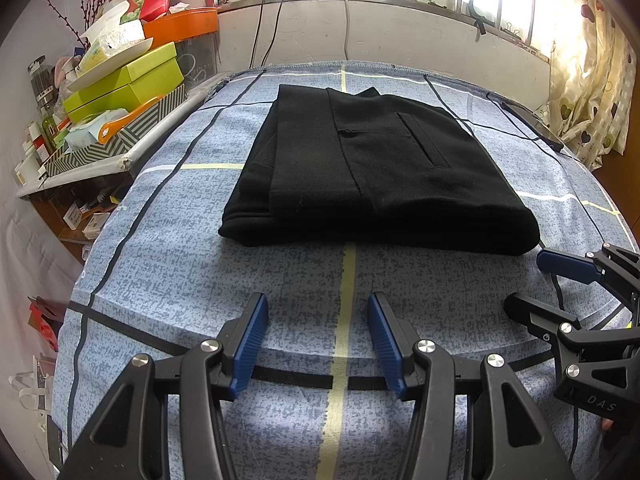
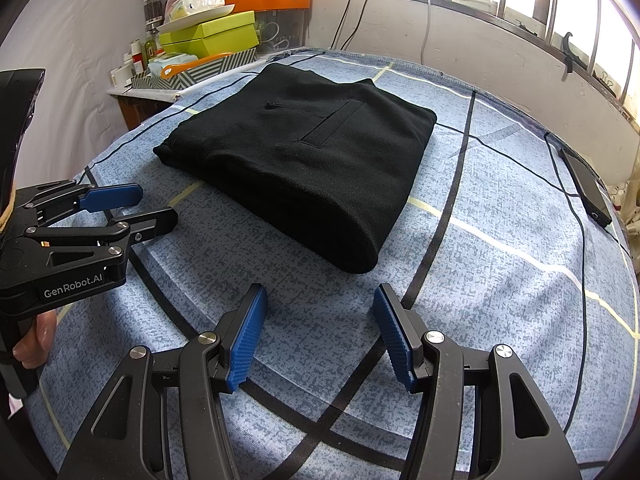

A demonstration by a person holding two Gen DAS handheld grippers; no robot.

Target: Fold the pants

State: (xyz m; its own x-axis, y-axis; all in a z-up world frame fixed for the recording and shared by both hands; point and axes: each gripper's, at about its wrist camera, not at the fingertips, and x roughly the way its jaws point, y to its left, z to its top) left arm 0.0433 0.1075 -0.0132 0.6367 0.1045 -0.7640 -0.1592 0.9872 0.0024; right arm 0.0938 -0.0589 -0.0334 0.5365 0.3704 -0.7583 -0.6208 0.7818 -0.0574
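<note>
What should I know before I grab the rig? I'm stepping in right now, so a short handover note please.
Left tool: open, empty, over the bed sheet in front of the pants.
Right tool: open, empty, beside the left one, also short of the pants.
Pants: black, lying on the sheet as a compact folded stack with a pocket on top; neither tool touches them.
Done: the folding looks finished.
Left: probably nothing beyond checking that the edges lie neat. A phone and cable lie near the right edge of the bed; keep clear.
</note>
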